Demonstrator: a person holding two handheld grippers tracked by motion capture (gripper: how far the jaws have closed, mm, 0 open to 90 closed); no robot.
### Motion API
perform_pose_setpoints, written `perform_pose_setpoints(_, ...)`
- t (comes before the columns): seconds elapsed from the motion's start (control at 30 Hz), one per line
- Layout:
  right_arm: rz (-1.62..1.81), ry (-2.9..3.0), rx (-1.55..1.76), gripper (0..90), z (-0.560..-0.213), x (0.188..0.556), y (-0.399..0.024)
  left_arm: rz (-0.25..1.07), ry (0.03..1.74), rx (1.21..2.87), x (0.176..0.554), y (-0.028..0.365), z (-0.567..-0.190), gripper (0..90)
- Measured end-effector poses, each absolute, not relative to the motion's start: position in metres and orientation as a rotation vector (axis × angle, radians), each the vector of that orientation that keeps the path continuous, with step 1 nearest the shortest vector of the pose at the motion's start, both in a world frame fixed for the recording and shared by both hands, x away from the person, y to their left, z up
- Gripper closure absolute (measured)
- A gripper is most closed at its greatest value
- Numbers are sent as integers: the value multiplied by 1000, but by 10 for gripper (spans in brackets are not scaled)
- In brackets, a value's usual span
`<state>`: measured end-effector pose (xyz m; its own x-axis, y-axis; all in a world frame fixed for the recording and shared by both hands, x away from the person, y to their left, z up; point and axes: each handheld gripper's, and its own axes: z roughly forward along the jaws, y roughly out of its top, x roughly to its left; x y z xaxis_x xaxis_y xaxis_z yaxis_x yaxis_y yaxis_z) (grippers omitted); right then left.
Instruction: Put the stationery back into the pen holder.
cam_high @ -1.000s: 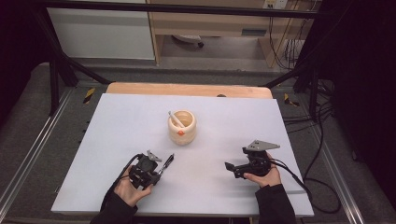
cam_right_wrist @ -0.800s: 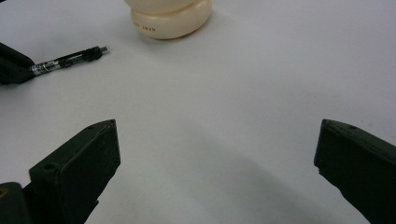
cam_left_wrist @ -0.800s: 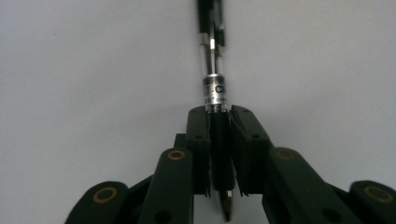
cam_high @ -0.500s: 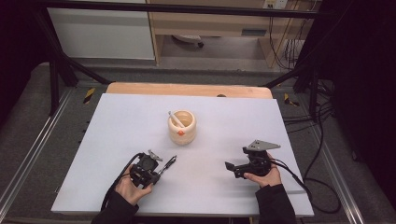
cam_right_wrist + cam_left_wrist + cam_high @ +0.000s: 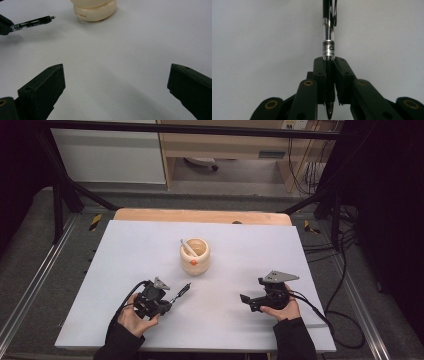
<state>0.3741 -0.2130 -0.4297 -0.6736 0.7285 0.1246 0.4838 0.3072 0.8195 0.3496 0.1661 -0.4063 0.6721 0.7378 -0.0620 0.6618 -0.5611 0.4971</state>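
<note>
A black pen (image 5: 181,292) with a clear, silver-banded barrel (image 5: 328,37) sticks out of my left gripper (image 5: 167,303), whose jaws are shut on it (image 5: 329,62); its clip end points toward the cup. A cream cup (image 5: 194,255) with a white stick inside and an orange mark on its front stands mid-table. The cup's base (image 5: 94,10) and the pen (image 5: 32,23) also appear in the right gripper view. My right gripper (image 5: 246,301) rests near the front right of the table, open, with nothing between its jaws (image 5: 115,82).
A white sheet (image 5: 125,250) covers the wooden table (image 5: 200,216). Cables (image 5: 330,320) trail off the right edge. Black frame bars (image 5: 65,190) and a shelf unit stand beyond the far edge.
</note>
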Motion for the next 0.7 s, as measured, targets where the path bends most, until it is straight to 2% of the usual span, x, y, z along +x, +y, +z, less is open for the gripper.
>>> perform_pose_setpoints(0.7,1122,2380,687,32,-418,362,-171,104,840,2403,358,156,-382,796)
